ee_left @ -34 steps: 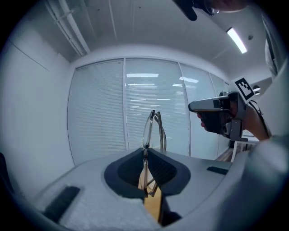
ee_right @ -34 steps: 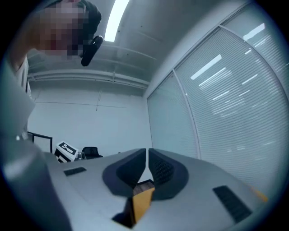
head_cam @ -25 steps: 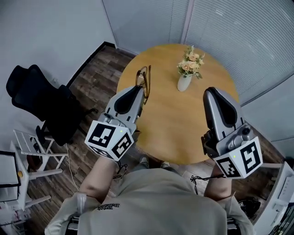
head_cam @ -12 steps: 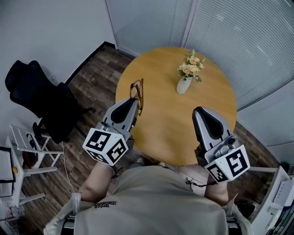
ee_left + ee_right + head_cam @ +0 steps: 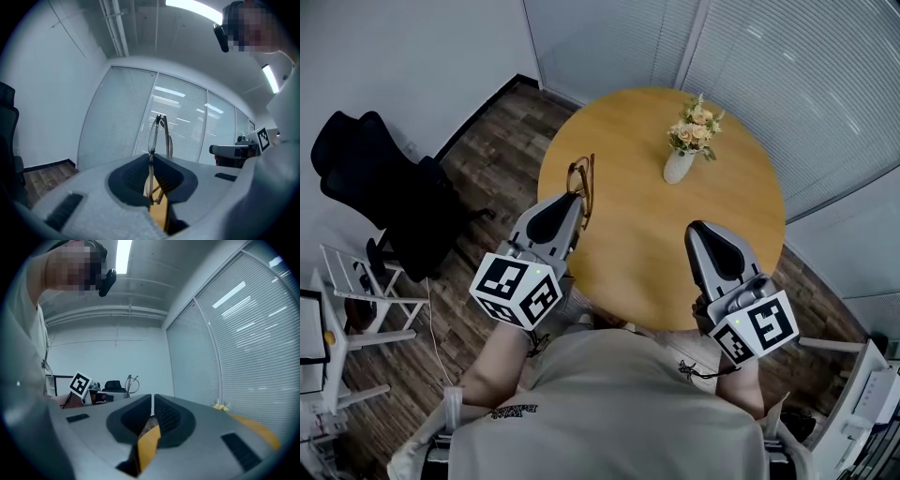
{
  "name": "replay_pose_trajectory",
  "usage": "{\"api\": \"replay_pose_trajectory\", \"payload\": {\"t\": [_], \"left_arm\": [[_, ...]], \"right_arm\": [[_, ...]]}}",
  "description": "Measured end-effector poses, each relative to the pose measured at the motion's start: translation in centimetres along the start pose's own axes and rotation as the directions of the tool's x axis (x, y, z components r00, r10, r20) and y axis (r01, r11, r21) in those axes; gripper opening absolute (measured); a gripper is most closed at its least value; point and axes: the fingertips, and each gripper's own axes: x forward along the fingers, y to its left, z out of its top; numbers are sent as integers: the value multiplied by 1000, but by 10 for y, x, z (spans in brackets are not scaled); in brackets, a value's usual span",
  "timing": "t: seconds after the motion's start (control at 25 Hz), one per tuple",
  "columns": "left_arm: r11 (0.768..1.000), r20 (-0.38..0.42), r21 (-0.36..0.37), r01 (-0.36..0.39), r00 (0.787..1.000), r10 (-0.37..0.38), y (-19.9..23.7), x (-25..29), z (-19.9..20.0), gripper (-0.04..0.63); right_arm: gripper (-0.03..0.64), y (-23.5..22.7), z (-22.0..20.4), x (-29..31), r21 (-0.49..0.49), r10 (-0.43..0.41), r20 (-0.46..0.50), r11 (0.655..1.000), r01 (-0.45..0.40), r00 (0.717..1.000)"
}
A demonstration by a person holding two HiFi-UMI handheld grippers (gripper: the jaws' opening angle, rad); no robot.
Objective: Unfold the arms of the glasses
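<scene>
While the left hand-held gripper (image 5: pixel 151 161) is clamped on the glasses (image 5: pixel 159 136), the right hand-held gripper (image 5: pixel 152 401) has its jaws together with nothing between them. Glasses stick out past the left jaw tips, standing edge-on, thin brownish frame. In the head view they hang over the left rim of the round desk (image 5: pixel 656 267); can't tell if they touch the wood. Arms look folded against the front, though the frame is too thin to be sure. Right gripper sits over the near right part of the desk, well apart from the glasses. Vase of flowers (image 5: pixel 680 161) stands at the far side, clear of both.

Step in hand, as I judge it: holding the frame steady and getting the second gripper onto an arm. To do it well:
- the right jaws need to open before they reach the frame
- approach from the side the arm tips point to, catch one arm near its free end, not near the hinge
- swing it out around the hinge in an arc, no straight pull
- left grip should sit on the front or bridge only; if it pinches an arm too, that arm won't open, so regrip first
- light force, since the thin frame could twist or slip in the pads.
</scene>
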Motion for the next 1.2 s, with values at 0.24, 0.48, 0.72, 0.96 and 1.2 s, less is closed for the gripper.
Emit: {"api": "replay_pose_trajectory", "payload": {"t": [0.24,0.48,0.72,0.96,1.2], "left_arm": [[1000,-6,21,16,1000,-16,-10,-3,2,43],[997,-19,57,48,999,-47,-27,-7,0,43],[993,-28,86,85,996,-83,-48,-10,-2,43],[980,-52,154,122,992,-115,-69,-10,-7,43],[967,-66,212,140,989,-129,-83,-11,-7,43]], "right_arm": [[38,9,15,4,-26,23,29,999,-23,999],[40,24,54,13,-87,55,123,995,-44,991],[40,42,78,25,-167,87,151,984,-61,985],[40,50,85,39,-185,116,147,979,-88,982],[40,54,64,51,-199,138,57,972,-124,989]]}}
